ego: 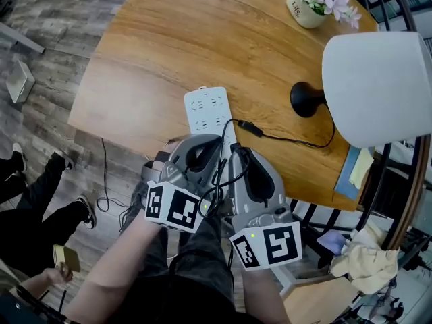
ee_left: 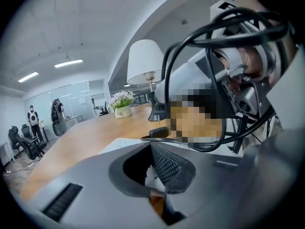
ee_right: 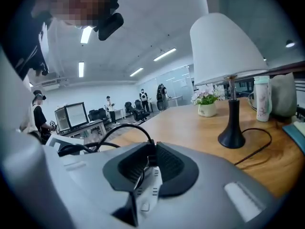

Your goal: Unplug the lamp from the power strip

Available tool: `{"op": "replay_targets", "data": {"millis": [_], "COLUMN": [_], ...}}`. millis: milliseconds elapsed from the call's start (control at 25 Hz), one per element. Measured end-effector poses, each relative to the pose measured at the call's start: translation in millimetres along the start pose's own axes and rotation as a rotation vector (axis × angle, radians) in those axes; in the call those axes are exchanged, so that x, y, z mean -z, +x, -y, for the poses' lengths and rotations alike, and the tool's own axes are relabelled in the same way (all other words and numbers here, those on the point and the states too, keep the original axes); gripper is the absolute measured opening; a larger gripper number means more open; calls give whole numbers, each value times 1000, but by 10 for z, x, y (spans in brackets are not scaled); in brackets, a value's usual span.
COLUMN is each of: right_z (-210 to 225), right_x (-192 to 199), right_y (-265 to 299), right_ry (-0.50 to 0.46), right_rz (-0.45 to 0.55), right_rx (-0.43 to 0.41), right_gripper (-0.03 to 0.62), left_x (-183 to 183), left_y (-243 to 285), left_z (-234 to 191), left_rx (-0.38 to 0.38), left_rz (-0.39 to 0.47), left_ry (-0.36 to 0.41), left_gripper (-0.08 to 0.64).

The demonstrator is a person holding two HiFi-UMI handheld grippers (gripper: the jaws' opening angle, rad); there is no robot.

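Note:
A white power strip [ego: 208, 106] lies on the wooden table [ego: 148, 66] near its front edge. The lamp [ego: 378, 86] with a white shade and black base stands to the right. Its black cord, with an inline switch [ego: 248, 127], runs to my right gripper [ego: 244, 162]. In the right gripper view that gripper [ee_right: 151, 149] is shut on the black lamp plug [ee_right: 149, 157], just above the strip [ee_right: 151, 185]. My left gripper [ego: 199, 155] sits at the strip's near end. In its own view the left gripper [ee_left: 147, 151] shows white strip [ee_left: 152, 176] between the jaws; I cannot see if the pads press on it.
A flower pot [ego: 307, 9] stands at the table's far side. A blue book with yellow notes [ego: 354, 167] lies at the right edge, and a bottle [ee_right: 262, 99] stands behind the lamp. A person's legs and shoes [ego: 40, 187] are on the floor to the left.

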State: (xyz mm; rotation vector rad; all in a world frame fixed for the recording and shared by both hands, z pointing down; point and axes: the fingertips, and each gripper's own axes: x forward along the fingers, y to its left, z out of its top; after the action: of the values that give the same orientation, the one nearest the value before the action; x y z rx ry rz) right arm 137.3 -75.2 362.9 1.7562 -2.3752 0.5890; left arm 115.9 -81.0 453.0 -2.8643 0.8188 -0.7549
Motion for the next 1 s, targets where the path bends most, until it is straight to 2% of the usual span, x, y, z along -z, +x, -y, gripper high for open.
{"op": "replay_targets", "data": {"millis": [120, 480, 1000], "right_z": [26, 503, 1264], "right_x": [44, 214, 336], "right_y": [-24, -194, -422], "right_ry": [12, 69, 46], "right_rz": [-7, -27, -53], "right_rx": [7, 123, 292], "right_gripper": [66, 66, 67], "left_x": [-75, -65, -184], "left_y": [-40, -271, -346], "left_z": [-58, -264, -243], "left_rx": [14, -58, -80], "left_rz": [20, 46, 66], "left_ry": [-44, -93, -79], "left_gripper": [-6, -6, -6]}}
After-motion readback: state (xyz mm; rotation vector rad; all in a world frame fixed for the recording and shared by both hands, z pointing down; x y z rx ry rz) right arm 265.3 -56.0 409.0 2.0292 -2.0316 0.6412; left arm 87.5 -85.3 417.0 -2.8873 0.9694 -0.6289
